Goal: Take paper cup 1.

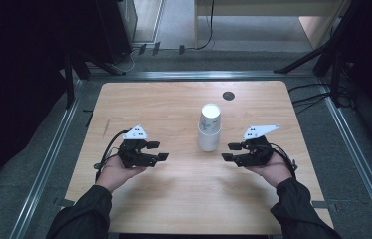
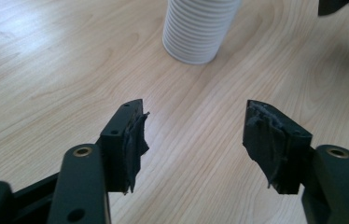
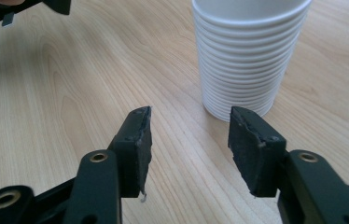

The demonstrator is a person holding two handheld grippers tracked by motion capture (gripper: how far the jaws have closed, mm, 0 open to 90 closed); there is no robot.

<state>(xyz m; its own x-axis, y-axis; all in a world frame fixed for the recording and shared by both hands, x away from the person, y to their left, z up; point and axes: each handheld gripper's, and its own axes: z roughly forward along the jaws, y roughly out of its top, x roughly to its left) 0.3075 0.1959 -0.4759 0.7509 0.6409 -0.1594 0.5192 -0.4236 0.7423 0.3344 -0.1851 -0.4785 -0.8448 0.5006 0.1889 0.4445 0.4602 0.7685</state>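
On the wooden table (image 1: 174, 104), near its middle, a stack of white paper cups (image 1: 209, 127) is seen standing upright, mouth upward, with the ridged rims of the nested cups visible down its side. A small dark round disc (image 1: 228, 95) is set in the tabletop beyond the stack, toward the far edge.

The left gripper (image 1: 155, 151) is held in the person's left hand (image 1: 119, 172) to the left of the stack, well apart from it, its jaws pointed toward the stack. In the left gripper view its jaws (image 2: 193, 140) are shown spread wide, with bare tabletop between them and nothing held; the stack of cups (image 2: 198, 28) is seen ahead.

The right gripper (image 1: 232, 152) is held in the person's right hand (image 1: 273, 172) just to the right of the stack, near its base but not touching it. In the right gripper view the jaws (image 3: 190, 142) are shown parted, less widely than those of the left, with nothing gripped; the stack of cups (image 3: 245, 56) stands close ahead, slightly to one side of the gap. Worn padding is visible on the inner faces of both pairs of jaws.
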